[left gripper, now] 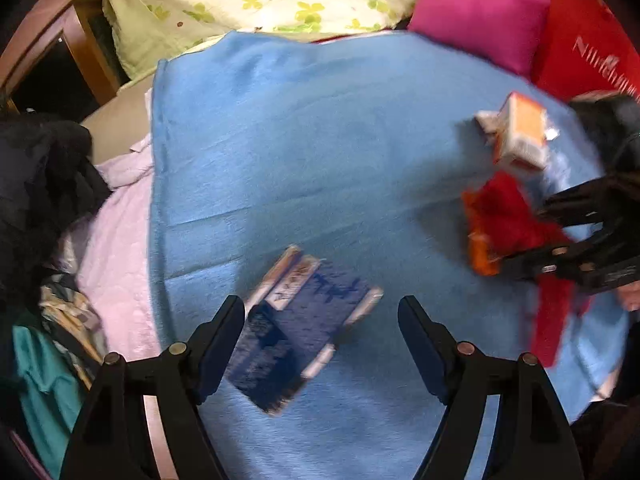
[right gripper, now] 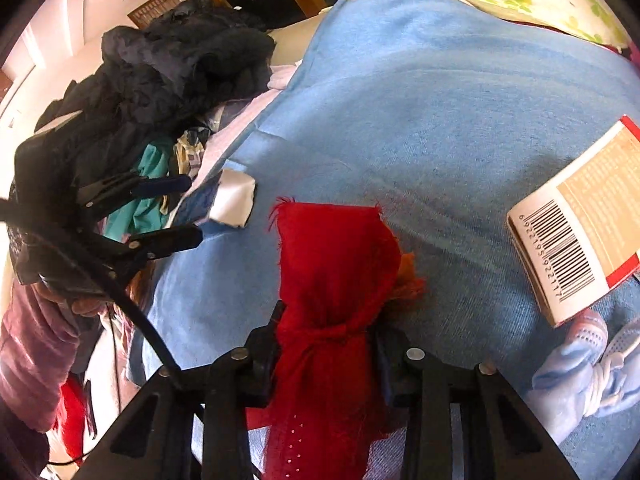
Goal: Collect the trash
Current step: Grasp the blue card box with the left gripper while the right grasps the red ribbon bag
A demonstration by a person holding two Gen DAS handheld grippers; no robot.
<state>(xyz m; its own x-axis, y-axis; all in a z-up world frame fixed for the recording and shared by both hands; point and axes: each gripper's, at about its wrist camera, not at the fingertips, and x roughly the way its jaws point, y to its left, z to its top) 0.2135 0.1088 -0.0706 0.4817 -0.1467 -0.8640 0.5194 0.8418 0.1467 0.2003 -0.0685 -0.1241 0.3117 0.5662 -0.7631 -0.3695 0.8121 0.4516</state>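
- Right gripper (right gripper: 326,344) fingers pinch a red cloth bundle (right gripper: 332,264) – gathered at its tied waist, likely so it lifts in one piece
- Left gripper (left gripper: 322,320) fingers spread wide, nothing between them, poised over a flattened blue packet (left gripper: 304,320)
- An orange-and-white carton (left gripper: 520,136) lies on the blue blanket (left gripper: 320,140) of the bed – uncollected

A light blue blanket (left gripper: 340,152) covers the bed. A flattened dark blue carton (left gripper: 296,328) lies on it. Right of that carton lie a red cloth (right gripper: 336,280) and an orange-and-white box (left gripper: 520,136); a magenta pillow (left gripper: 480,12) sits beyond.
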